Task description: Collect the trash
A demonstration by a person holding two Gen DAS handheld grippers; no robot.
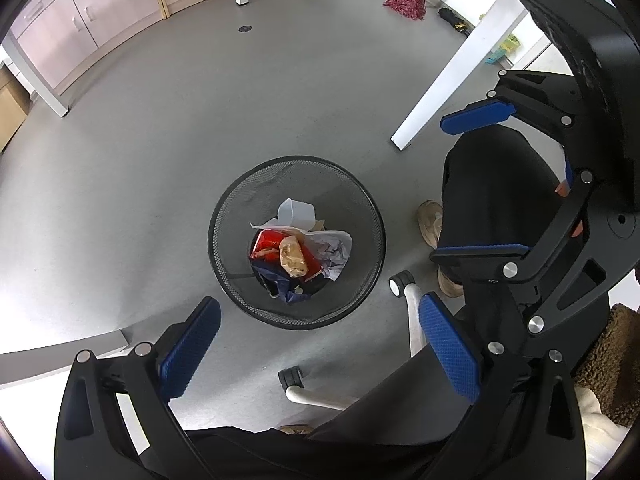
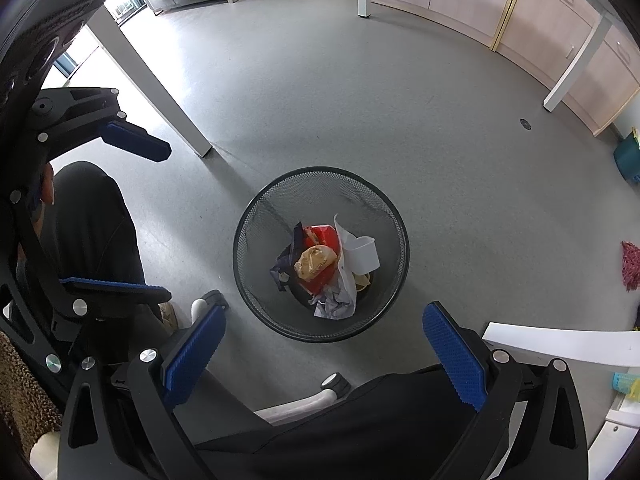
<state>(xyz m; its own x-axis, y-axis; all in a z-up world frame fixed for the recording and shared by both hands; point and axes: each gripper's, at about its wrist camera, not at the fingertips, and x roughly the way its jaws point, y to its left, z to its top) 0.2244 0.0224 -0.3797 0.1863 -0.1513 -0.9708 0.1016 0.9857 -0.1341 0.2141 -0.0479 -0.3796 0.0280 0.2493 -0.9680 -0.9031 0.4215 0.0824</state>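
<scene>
Trash (image 1: 296, 256) lies in the mesh bin (image 1: 224, 216) on the floor: red wrapper, crumpled paper, white plastic cup. All looks light and crushable, wrappers probably slick; I'd pinch a loose fold. My left gripper (image 1: 320, 344) and right gripper (image 2: 324, 344) both spread wide, empty, above it.

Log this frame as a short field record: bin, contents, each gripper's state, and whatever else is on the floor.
bin: black mesh wastebasket standing upright on grey floor
contents: red wrapper, tan bag, white plastic cup, crumpled paper
left gripper: open, empty, above bin
right gripper: open, empty, above bin
floor extras: red mop head
</scene>
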